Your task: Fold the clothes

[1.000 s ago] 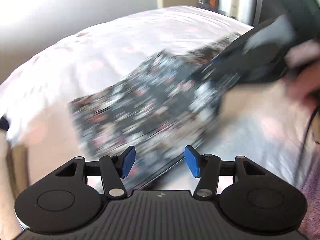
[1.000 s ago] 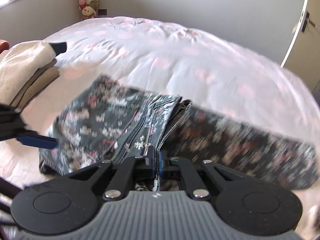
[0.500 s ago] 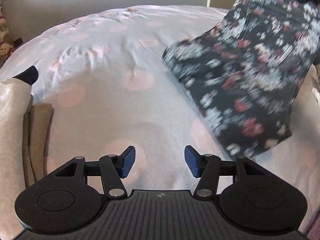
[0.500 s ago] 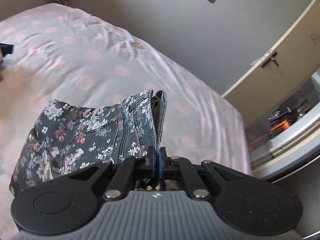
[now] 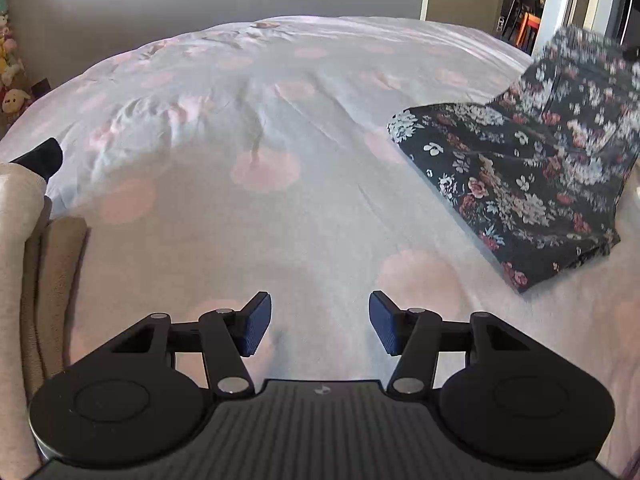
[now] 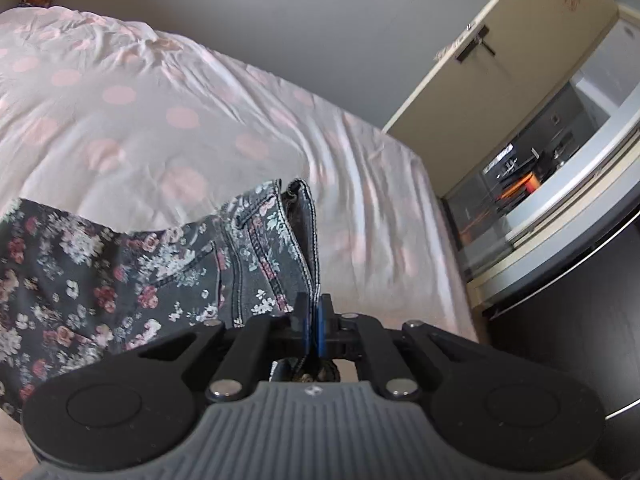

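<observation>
Jeans [image 6: 120, 280], dark floral denim, folded, drape onto bed [image 6: 140, 120].

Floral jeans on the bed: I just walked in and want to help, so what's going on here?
A person is folding clothes on a polka-dot bed with two handheld grippers. The right gripper is shut on the waistband of the folded floral jeans, lifting that end while the other end rests on the bed. The left gripper hangs open and empty over bare bedding. Beige folded clothes sit at the bed's left edge.
</observation>
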Motion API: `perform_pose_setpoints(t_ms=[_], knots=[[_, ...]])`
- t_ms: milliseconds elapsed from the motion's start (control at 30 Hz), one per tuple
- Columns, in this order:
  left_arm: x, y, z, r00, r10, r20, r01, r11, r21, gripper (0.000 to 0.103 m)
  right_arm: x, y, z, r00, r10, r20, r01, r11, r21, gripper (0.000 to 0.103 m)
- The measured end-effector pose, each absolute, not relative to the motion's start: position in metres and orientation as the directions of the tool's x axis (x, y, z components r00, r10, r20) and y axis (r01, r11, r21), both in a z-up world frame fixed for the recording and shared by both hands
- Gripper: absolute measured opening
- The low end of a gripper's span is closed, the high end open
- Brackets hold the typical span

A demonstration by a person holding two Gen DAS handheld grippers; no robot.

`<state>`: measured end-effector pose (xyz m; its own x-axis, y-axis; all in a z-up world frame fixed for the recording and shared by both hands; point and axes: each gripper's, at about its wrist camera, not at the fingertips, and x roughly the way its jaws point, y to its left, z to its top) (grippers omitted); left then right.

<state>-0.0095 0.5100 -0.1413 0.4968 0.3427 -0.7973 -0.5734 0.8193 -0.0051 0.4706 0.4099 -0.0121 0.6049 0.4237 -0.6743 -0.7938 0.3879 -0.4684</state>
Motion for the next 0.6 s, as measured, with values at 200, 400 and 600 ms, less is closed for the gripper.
perform_pose_setpoints(t_ms=[200, 400, 600], knots=[[0.007, 0.507, -0.150, 0.523, 0.314, -0.793, -0.570, 0.820, -0.051, 0.052, 0.530, 0.399, -0.080, 0.587, 0.354, -0.728, -0.788, 0.458, -0.412, 0.005], [0.033, 0.497, -0.153, 0.570, 0.294, -0.767, -0.538, 0.839, -0.078, 0.052, 0.566, 0.394, -0.135, 0.549, 0.329, -0.768, -0.800, 0.474, -0.369, 0.005], [0.062, 0.489, -0.158, 0.616, 0.221, -0.756, -0.501, 0.851, -0.160, 0.052, 0.580, 0.389, -0.167, 0.504, 0.334, -0.796, -0.825, 0.460, -0.329, 0.006]])
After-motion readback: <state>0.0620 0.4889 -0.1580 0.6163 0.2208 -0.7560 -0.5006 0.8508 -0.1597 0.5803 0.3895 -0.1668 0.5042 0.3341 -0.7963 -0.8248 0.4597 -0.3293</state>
